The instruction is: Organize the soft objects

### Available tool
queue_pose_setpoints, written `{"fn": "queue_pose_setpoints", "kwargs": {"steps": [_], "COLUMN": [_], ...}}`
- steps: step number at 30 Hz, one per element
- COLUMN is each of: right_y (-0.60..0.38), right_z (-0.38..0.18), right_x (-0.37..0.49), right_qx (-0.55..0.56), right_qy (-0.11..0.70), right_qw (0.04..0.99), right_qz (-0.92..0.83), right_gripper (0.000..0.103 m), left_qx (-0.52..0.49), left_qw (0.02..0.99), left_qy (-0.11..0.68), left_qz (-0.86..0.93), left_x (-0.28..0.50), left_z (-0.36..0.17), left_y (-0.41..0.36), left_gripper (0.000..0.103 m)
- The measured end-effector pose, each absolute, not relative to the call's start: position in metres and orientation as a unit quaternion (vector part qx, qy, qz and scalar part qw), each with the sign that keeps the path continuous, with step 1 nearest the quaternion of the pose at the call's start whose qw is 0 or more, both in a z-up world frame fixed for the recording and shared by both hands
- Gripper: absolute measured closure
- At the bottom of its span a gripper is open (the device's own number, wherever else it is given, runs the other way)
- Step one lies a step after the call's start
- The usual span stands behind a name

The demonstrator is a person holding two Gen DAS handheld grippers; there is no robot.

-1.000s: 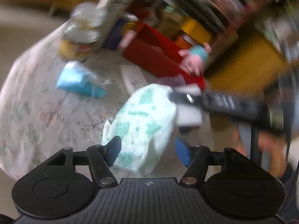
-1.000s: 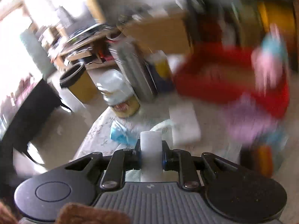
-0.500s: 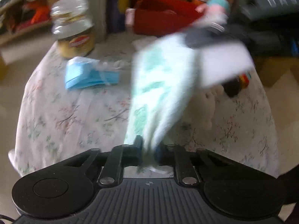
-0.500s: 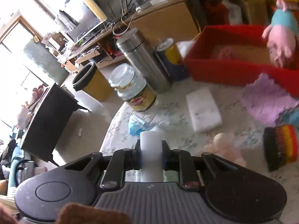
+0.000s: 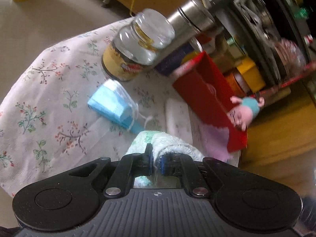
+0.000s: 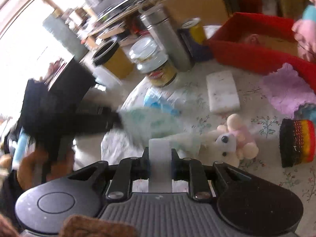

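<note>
A green-and-white patterned towel (image 5: 165,141) is bunched between the blue pads of my left gripper (image 5: 156,159), which is shut on it. In the right wrist view the towel (image 6: 152,118) is a blurred band running from the left gripper (image 6: 118,119) down to my right gripper (image 6: 159,154). The right gripper is shut on a white strip that looks like the towel's other end. The red box (image 5: 207,90) stands at the back right with a pink plush doll (image 5: 244,110) leaning on its rim.
On the flowered tablecloth (image 5: 49,98) lie blue face masks (image 5: 112,104), a white sponge (image 6: 223,90), a purple cloth (image 6: 286,88), a small white-and-pink plush (image 6: 235,140) and a striped black, red and yellow pad (image 6: 296,142). A jar (image 5: 136,53), a steel flask (image 5: 191,17) and a can (image 6: 195,31) stand behind.
My left gripper has shut on the towel's end, rolled, and pulled away to the left. The right gripper stays shut on the white strip and has tilted a little.
</note>
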State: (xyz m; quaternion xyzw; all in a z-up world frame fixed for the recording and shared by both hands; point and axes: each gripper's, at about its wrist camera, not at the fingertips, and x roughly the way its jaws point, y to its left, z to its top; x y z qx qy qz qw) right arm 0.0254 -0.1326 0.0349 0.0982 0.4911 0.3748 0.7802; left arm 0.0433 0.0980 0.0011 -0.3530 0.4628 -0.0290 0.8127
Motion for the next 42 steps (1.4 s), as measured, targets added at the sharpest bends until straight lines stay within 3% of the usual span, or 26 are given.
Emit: {"fn": "queue_pose_setpoints", "kwargs": {"steps": [6, 16, 26, 34, 42], "right_y": [-0.140, -0.187, -0.217, -0.234, -0.215], "right_z": [0.011, 0.065, 0.118, 0.090, 0.036], "right_x": [0.024, 0.041, 0.045, 0.057, 0.053], "right_qx": [0.099, 0.177, 0.170, 0.151, 0.089], "right_qy": [0.520, 0.444, 0.379, 0.411, 0.485], "right_qw": [0.773, 0.818, 0.874, 0.878, 0.851], "right_qz": [0.350, 0.319, 0.253, 0.195, 0.183], "right_gripper": [0.103, 0.103, 0.103, 0.103, 0.103], "left_qx": [-0.356, -0.375, -0.332, -0.327, -0.252], "left_qw": [0.819, 0.842, 0.878, 0.866, 0.849], "left_qy": [0.448, 0.376, 0.322, 0.355, 0.450], "left_qz": [-0.045, -0.102, -0.119, -0.129, -0.111], "left_x": [0.045, 0.049, 0.073, 0.099, 0.086], "left_z": [0.009, 0.060, 0.110, 0.085, 0.039], "left_y": [0.092, 0.076, 0.041, 0.041, 0.032], "left_gripper": [0.100, 0.099, 0.098, 0.098, 0.096]}}
